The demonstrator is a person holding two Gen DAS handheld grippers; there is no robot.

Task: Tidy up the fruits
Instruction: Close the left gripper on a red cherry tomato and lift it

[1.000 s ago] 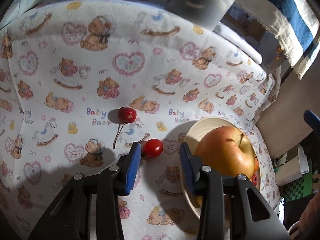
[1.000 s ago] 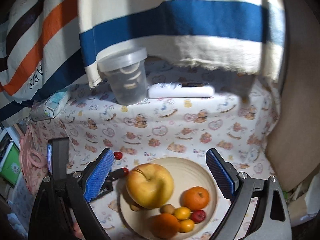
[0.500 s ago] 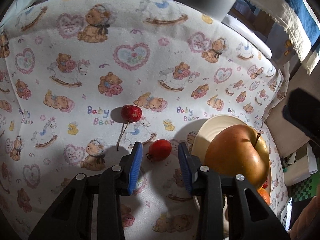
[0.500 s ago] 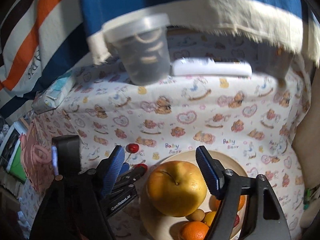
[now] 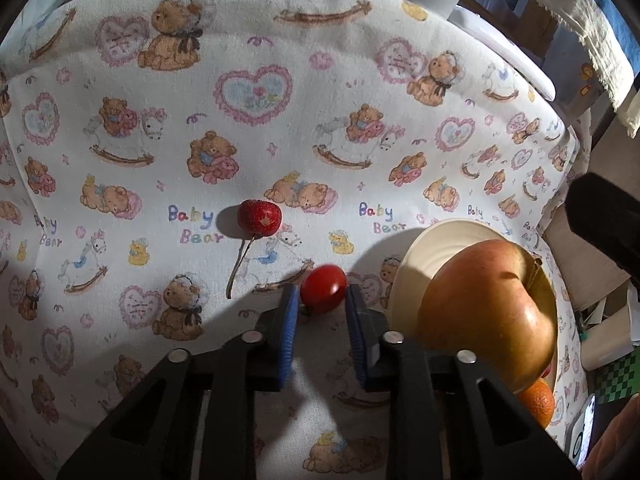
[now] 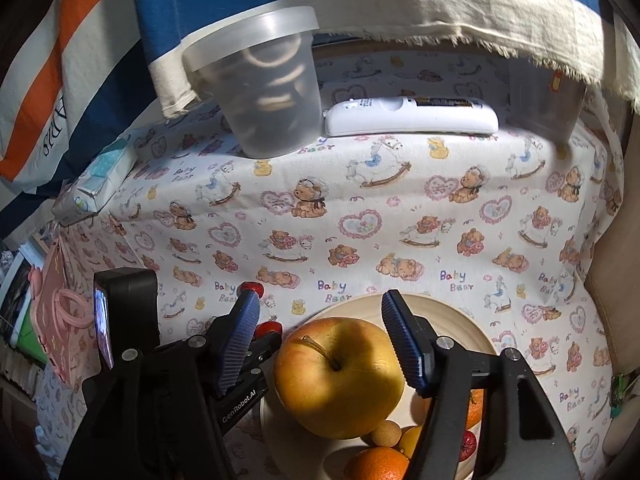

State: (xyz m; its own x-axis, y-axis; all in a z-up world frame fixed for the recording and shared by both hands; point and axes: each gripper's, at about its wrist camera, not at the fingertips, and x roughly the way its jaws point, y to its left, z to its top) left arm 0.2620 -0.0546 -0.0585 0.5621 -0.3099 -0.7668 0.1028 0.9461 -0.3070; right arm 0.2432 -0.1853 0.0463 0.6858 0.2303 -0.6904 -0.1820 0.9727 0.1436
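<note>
While my left claw (image 5: 322, 306) sits low on the counter (image 5: 280, 80), its blue pads are clamped on the small red tomato (image 5: 323, 288), one pad on each side. Tomato rests on the bear-print cloth near the counter's front edge, just left of the cream plate (image 5: 424, 248). A red cherry (image 5: 259, 218) with a long stem lies on the cloth a little farther back and left, apart from the tomato.

Right claw (image 6: 320, 326) hovers over the plate with the big yellow-red apple (image 6: 340, 376) between its pads. Jaws are closing; left pad still shows a gap to the apple's skin, right pad sits right at its edge, so not gripped yet. Apple sits on the left part of the plate, stem up. Behind and under it on the plate: two oranges (image 6: 376, 464), a few small yellow and tan fruits (image 6: 386, 434) and a small red one, partly hidden by the claw arm.

At the counter's back edge: a lidded translucent tub (image 6: 260, 88), a white remote (image 6: 412, 116) lying flat beside it, and a tissue pack (image 6: 100, 184) at the back-left corner. Striped fabric (image 6: 100, 60) hangs behind.
</note>
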